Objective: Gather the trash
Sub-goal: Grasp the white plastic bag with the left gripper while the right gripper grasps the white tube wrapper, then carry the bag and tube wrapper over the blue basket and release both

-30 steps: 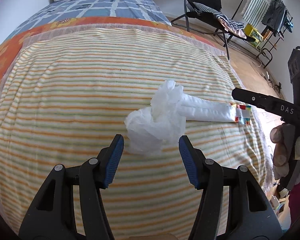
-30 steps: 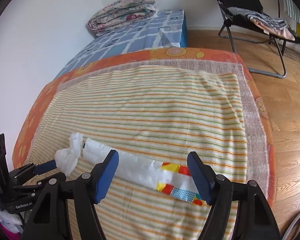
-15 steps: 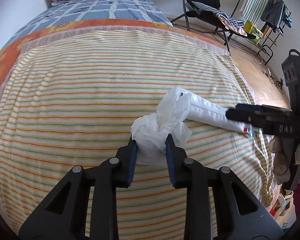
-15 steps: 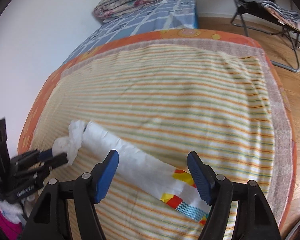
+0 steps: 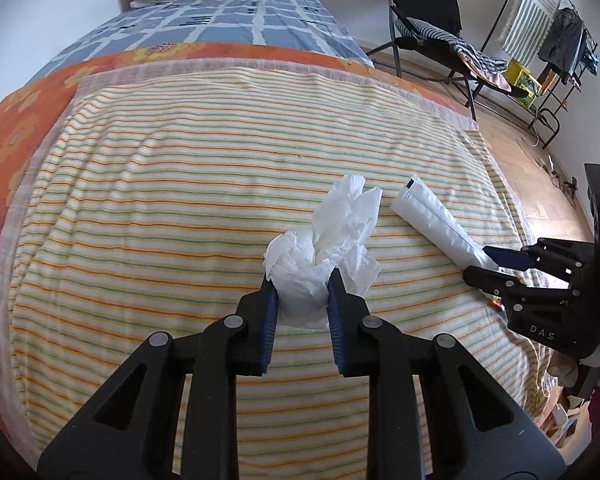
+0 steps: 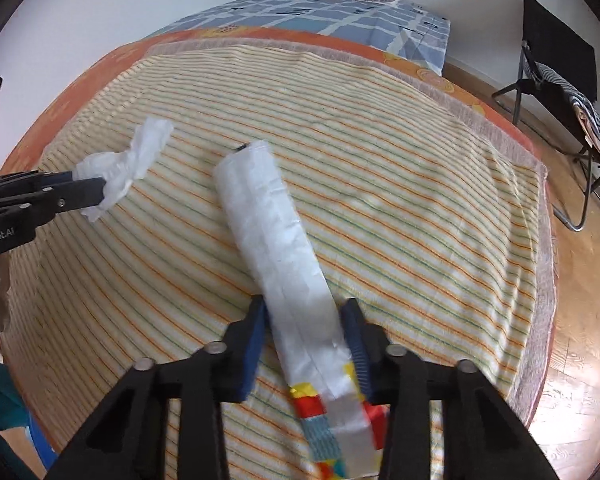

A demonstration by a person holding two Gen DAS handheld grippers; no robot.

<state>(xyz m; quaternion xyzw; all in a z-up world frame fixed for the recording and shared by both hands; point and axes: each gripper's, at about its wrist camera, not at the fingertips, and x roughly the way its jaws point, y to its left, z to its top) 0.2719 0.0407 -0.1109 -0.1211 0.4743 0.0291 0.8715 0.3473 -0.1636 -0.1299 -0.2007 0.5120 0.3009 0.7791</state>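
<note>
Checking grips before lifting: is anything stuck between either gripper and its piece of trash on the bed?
Nothing visible. The left gripper pinches the crumpled tissue; the right gripper's closing jaws flank the white wrapper.

One tissue (image 5: 320,256); one wrapper (image 6: 276,240); two claws (image 5: 302,300) (image 6: 306,332)

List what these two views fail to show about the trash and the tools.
- Where the trash goes: no bin in either view.
- White wrapper: its coloured end runs off the right wrist view's bottom edge; print blurred.
- Crumpled tissue: its underside is hidden by the closing left tool.
- Closing right tool: pad contact with the wrapper unclear.
</note>
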